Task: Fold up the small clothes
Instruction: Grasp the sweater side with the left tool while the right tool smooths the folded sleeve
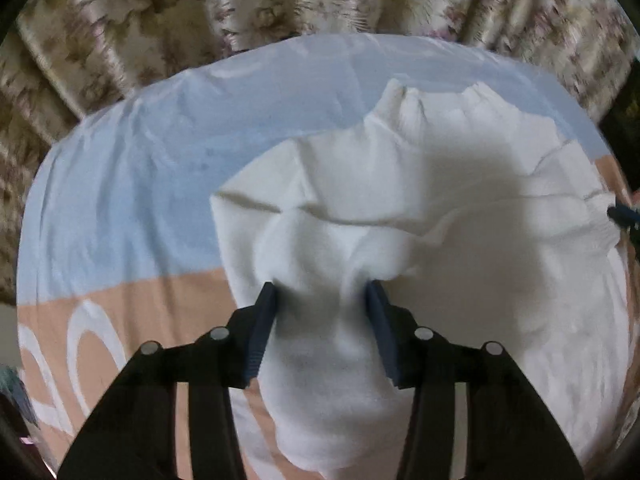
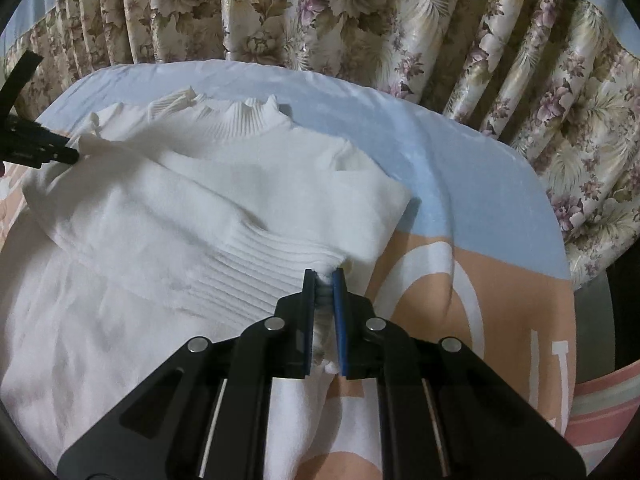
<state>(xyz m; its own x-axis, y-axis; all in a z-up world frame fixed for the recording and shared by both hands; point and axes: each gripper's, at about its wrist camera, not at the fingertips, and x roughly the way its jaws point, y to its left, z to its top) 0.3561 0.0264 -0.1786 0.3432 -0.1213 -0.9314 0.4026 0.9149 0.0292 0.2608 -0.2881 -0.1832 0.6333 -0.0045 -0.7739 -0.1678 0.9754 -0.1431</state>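
Observation:
A white knit sweater (image 1: 440, 200) with a ribbed high collar (image 2: 244, 120) lies on a bed sheet (image 1: 120, 200), partly folded over itself. My left gripper (image 1: 322, 292) is shut on a thick bunch of the sweater's fabric. It also shows at the left edge of the right wrist view (image 2: 74, 154), pinching the sweater's frilled edge. My right gripper (image 2: 324, 276) is shut on the sweater's ribbed hem at its right corner. Its tip shows at the right edge of the left wrist view (image 1: 622, 214).
The sheet is light blue at the back (image 2: 460, 160) and peach with white shapes in front (image 2: 500, 300). Floral curtains (image 2: 360, 20) hang close behind the bed. A pink striped cloth (image 2: 600, 408) lies at the lower right.

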